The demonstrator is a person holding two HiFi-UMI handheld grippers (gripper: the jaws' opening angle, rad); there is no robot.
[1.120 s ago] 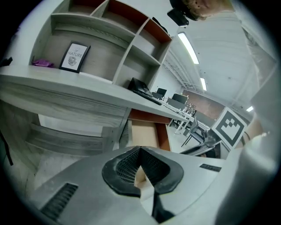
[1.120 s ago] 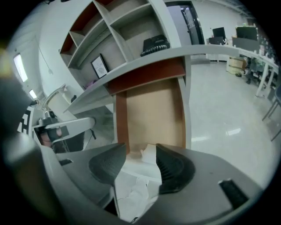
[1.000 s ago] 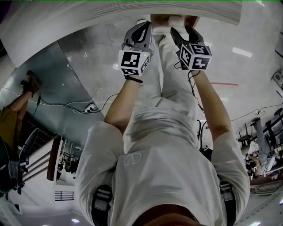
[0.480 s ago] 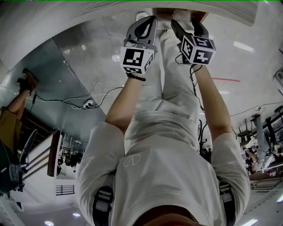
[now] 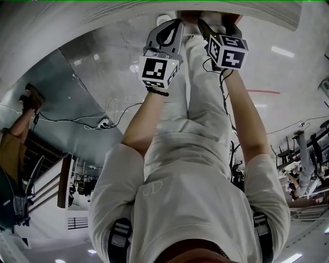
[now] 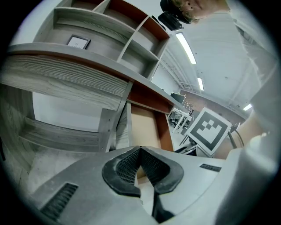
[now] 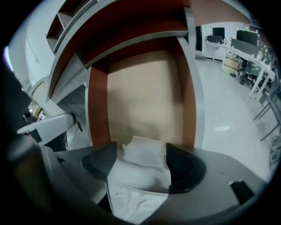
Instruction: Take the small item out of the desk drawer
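Head view: the person stands at the desk with both arms stretched fwd. The L gripper and R gripper are side by side at its front edge. The item can't be made out from here.

L gripper view: jaws are clenched tip to tip w/ nothing between them. It hangs idle beside the open drawer, under the desk's shelf compartments. The other tool's marker cube shows just to the right.

R gripper view: jaws are spread, straddling a small white packet. The packet sits at the near end of the drawer's tan floor. The pads are just beside it on both sides, the right-hand one prob. touching, but no pinch is evident. The rest of the drawer looks bare.

Progress, as judged: the drawer is already pulled out and the R gripper is lined up on the packet, so approx. halfway. Still to do: close on it, lift it clear of the drawer walls and carry it out. The L gripper likely has no further part unless the drawer needs steadying.
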